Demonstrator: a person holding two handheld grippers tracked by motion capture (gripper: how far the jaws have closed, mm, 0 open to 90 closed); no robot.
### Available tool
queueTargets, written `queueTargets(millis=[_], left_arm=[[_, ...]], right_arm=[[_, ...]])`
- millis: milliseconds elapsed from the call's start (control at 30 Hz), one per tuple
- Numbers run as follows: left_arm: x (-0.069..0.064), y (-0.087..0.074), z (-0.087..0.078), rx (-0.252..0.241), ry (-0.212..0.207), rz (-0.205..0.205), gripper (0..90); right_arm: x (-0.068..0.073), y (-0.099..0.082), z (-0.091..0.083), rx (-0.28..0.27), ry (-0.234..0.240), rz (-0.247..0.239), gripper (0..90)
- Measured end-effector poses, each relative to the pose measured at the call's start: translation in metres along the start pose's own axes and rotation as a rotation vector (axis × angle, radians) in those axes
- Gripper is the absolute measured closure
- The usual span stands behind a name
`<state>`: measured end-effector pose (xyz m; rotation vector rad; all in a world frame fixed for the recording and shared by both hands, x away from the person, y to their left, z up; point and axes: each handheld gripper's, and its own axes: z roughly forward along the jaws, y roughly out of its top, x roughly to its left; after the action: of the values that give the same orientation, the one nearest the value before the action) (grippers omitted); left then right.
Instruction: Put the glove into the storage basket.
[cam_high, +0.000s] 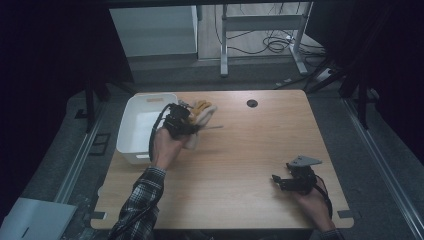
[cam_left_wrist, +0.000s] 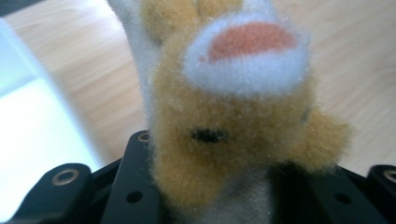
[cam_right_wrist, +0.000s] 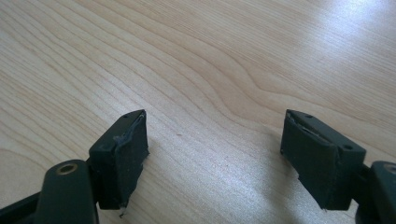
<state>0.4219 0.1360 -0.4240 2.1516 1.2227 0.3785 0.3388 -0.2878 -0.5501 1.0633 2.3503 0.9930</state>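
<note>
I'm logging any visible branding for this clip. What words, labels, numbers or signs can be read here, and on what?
None: there is no readable text.
Soft toy held in the left gripper: plain fur, no tag visible.
White bin: no label visible.
Right gripper, jaws open over the wooden table: no markings.

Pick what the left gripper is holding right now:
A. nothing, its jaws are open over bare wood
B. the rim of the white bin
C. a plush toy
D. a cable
C: in the left gripper view a tan and white plush toy sits clamped between the jaws, and the high view shows the left gripper holding it up beside the white bin.
</note>
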Motion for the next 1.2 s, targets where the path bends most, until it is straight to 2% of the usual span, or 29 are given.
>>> queueTargets(millis=[67,133,233,267,300,333,433,567,600,633,667,767,933,967,1067,1133,1200], left_arm=[[0.005,0.0,-0.003,-0.005,0.014,-0.013,64.8],[0.021,0.001,-0.012,-0.009,0.058,-0.037,64.8],[0.037,0.0,-0.02,-0.021,0.094,-0.072,64.8],[0.037,0.0,-0.02,-0.021,0.094,-0.072,64.8],[0.047,-0.001,-0.024,-0.024,0.12,-0.094,64.8],[0.047,-0.001,-0.024,-0.024,0.12,-0.094,64.8],[0.066,-0.007,-0.029,-0.029,0.158,-0.137,64.8],[0.083,-0.014,-0.029,-0.027,0.195,-0.179,64.7],[0.083,-0.014,-0.029,-0.027,0.195,-0.179,64.7],[0.092,-0.019,-0.027,-0.022,0.214,-0.198,64.7],[0.092,-0.019,-0.027,-0.022,0.214,-0.198,64.7],[0.108,-0.028,-0.02,-0.011,0.246,-0.236,64.6],[0.121,-0.036,-0.01,0.017,0.269,-0.266,64.5],[0.125,-0.039,-0.006,0.037,0.269,-0.273,64.5],[0.127,-0.041,0.0,0.041,0.267,-0.279,64.3],[0.128,-0.044,0.013,0.073,0.253,-0.271,64.1],[0.127,-0.044,0.016,0.075,0.251,-0.275,63.9]], right_arm=[[0.0,0.0,0.0,0.0,0.0,0.0,23.2],[0.0,0.0,0.0,0.0,0.0,0.0,23.2],[0.0,0.0,0.0,0.0,0.0,0.0,23.2],[0.0,0.0,0.0,0.0,0.0,-0.001,23.2],[0.0,0.0,0.0,0.001,0.0,0.0,23.2],[0.0,0.0,0.0,0.001,0.0,0.0,23.2],[0.0,0.0,0.0,0.0,0.0,-0.001,23.2],[0.0,0.0,0.0,0.0,0.0,-0.001,23.2],[0.0,0.0,0.0,0.0,0.0,-0.001,23.2],[0.0,0.0,0.0,0.0,0.0,0.0,23.2],[0.0,0.0,0.0,0.0,0.0,0.0,23.2],[0.0,0.0,0.0,0.002,0.0,0.002,23.2],[0.0,0.0,0.0,0.001,0.001,0.002,23.2],[0.0,0.0,0.0,0.001,0.001,0.002,23.2],[0.0,0.0,0.0,0.001,0.001,0.002,23.2],[0.0,0.0,0.0,0.001,0.001,0.002,23.2],[0.0,0.0,0.0,0.001,0.001,0.002,23.2]])
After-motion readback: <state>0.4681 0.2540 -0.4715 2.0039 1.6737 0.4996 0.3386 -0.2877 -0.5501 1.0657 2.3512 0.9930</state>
